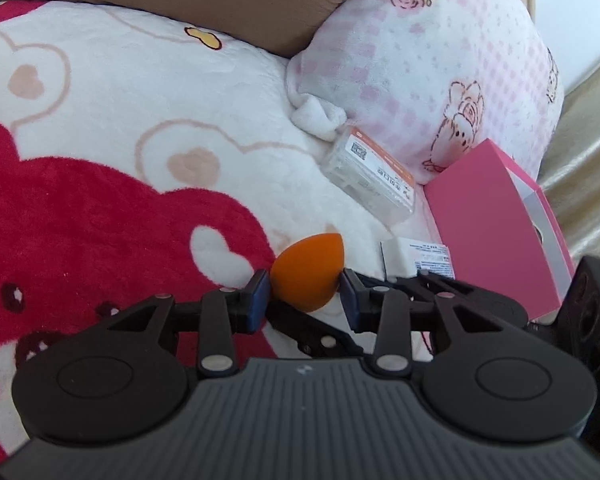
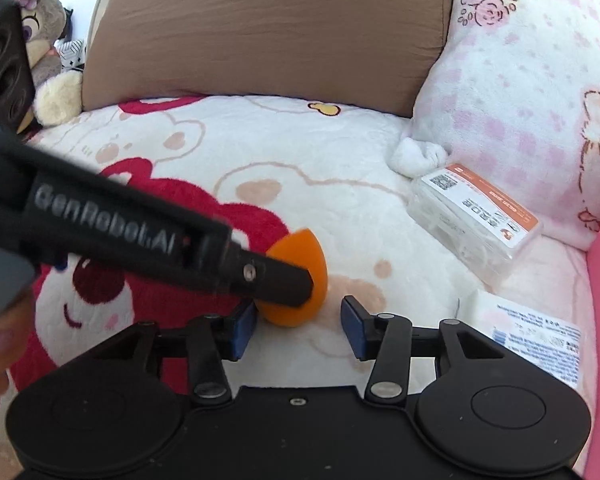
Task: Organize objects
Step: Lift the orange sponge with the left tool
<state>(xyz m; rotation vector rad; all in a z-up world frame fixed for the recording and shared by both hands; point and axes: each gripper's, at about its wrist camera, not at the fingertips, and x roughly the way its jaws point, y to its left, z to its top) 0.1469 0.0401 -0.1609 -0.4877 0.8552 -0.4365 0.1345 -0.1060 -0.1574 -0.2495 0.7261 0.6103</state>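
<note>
We see a bed covered by a plush white blanket (image 2: 260, 152) printed with red bears and pale hearts. A brown pillow (image 2: 268, 32) stands along the far edge, and a pink-checked pillow (image 2: 532, 92) leans at the far right. A stuffed toy (image 2: 48, 72) sits at the far left, beyond the blanket's edge.

The left gripper (image 1: 305, 286) holds the orange sponge (image 1: 306, 264) between its blue pads (image 1: 259, 294), both pads touching its sides, the narrow tip pointing far. In the right wrist view the same gripper enters from the left as a dark arm, its finger pressed on the sponge (image 2: 296, 280) just above the blanket.

The right gripper (image 2: 298, 330) is spread wide and holds nothing; its left pad (image 2: 242, 330) sits just beside the sponge, its right pad apart from it.

A clear case (image 2: 476, 224) with an orange-edged label lies to the right against the checked pillow, near a knot of white cloth (image 2: 414, 156). A printed packet (image 2: 532, 332) lies near and right of it. A pink box (image 1: 496, 224) stands at the right edge, touching the checked pillow's base, with a pale gold wall (image 1: 580, 184) behind it.

The blanket is open to the left and far of the sponge; the right side is crowded by the case, packet and box.
</note>
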